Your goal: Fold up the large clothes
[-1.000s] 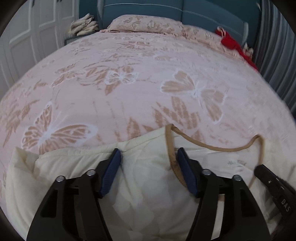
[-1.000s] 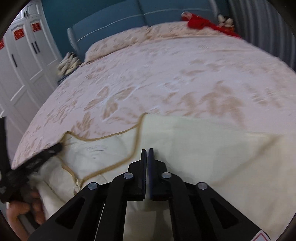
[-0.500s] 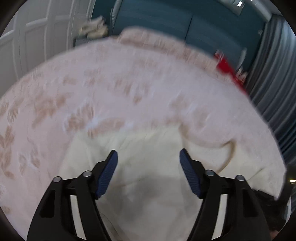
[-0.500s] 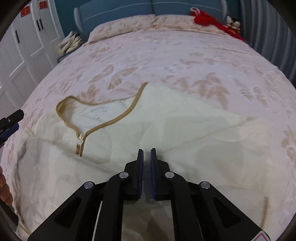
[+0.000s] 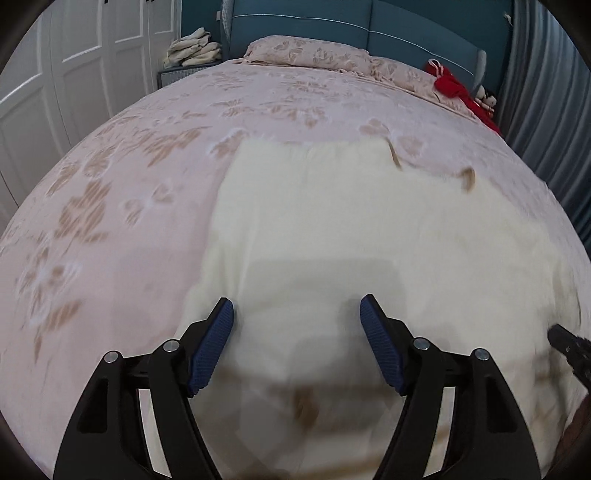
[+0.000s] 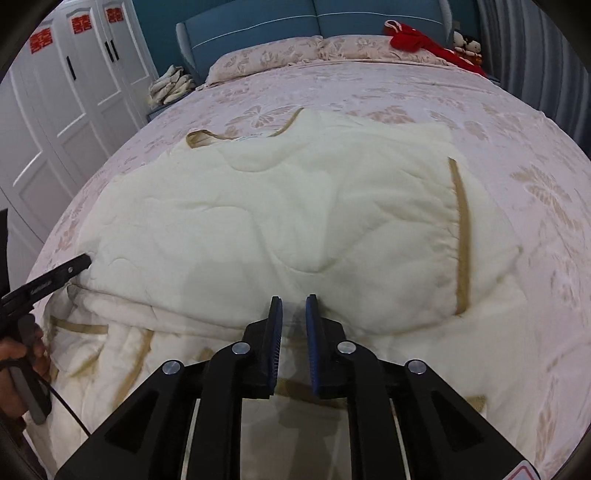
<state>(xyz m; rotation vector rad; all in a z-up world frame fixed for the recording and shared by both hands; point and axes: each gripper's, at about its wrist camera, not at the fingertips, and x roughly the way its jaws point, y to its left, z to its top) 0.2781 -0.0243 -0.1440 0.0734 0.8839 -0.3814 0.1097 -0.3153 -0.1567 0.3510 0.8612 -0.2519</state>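
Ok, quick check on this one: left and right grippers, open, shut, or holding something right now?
Left gripper: open wide, holding nothing, above the cream garment.
Right gripper: slightly open, nothing between its fingers.

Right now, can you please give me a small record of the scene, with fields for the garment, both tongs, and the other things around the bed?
garment: cream padded jacket with tan trim, lying folded over on the bed
surface: pink bedspread with butterfly print
left tongs: open wide, above the cream fabric, nothing between them
right tongs: slightly open, a narrow gap, holding nothing
far end: pillows by the blue headboard
other items: red garment near the pillows; white wardrobe on the left
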